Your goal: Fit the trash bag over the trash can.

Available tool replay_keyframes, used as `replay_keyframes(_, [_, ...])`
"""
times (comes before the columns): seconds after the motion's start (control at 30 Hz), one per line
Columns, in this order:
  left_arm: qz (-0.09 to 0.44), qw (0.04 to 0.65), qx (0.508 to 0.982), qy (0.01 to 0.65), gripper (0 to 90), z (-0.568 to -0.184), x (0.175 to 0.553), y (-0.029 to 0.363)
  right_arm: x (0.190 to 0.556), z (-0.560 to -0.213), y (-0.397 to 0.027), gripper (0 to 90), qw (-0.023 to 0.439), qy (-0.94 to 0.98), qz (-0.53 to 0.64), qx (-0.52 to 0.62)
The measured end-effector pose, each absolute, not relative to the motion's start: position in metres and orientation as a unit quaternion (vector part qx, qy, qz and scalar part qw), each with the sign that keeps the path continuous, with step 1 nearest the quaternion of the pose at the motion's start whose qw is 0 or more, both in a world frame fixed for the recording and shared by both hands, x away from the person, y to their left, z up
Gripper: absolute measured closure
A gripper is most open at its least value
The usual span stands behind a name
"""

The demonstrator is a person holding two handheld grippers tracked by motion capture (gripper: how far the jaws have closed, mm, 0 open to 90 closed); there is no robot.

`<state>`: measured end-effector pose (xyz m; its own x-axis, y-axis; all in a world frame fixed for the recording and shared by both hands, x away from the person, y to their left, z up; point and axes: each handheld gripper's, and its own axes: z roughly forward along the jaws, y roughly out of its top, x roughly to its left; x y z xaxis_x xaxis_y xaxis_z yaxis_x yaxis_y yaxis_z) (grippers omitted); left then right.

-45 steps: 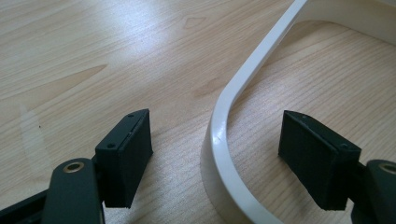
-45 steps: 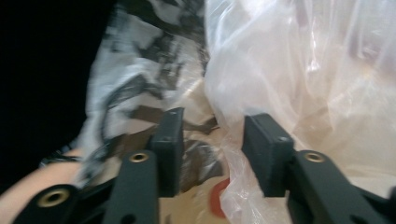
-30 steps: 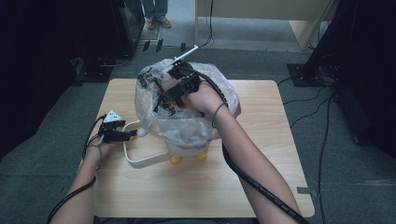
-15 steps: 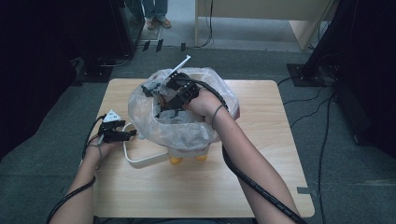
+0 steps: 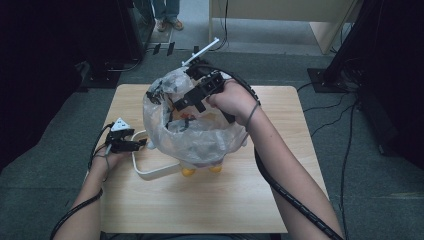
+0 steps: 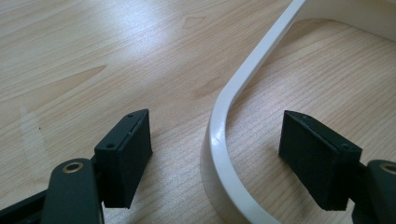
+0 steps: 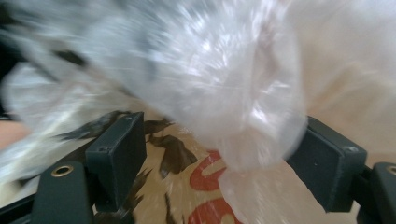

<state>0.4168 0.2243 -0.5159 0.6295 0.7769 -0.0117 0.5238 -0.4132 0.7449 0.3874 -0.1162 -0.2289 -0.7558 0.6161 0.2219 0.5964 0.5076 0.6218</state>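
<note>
A clear plastic bag (image 5: 200, 140) bulges over a white object with two yellow feet (image 5: 188, 171) in the middle of the wooden table (image 5: 200, 210). My right gripper (image 5: 187, 106) hovers at the bag's upper rim, pointing down and left. In the right gripper view a blurred fold of the bag (image 7: 224, 84) hangs between the open jaws of the right gripper (image 7: 219, 163) and lies against the right pad (image 7: 322, 163); the left pad is free. My left gripper (image 5: 137, 145) rests low at the left. Its open jaws straddle a white curved band (image 6: 243, 79) without touching it.
The white band (image 5: 150, 170) loops out from under the bag toward the table's front left. Red and dark print (image 7: 205, 177) shows through the plastic. Bare wood lies in front of and right of the bag. Dark floor with cables (image 5: 345, 110) surrounds the table.
My right gripper has risen and shifted back at the bag's top, and the bag's upper rim has changed shape with it. The left gripper and the white band have stayed put.
</note>
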Motion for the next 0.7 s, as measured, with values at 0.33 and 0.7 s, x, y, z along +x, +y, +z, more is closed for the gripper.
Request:
replay_keyframes(0.33, [0.172, 0.369, 0.824, 0.394, 25.5, -0.516, 0.417, 0.224, 0.404, -0.213, -0.116, 22.0, 0.079, 0.848, 0.401, 0.338])
replay_keyframes(0.7, [0.165, 0.376, 0.821, 0.397, 25.5, -0.516, 0.418, 0.226, 0.423, -0.235, -0.087, 18.0, 0.075, 0.857, 0.398, 0.319])
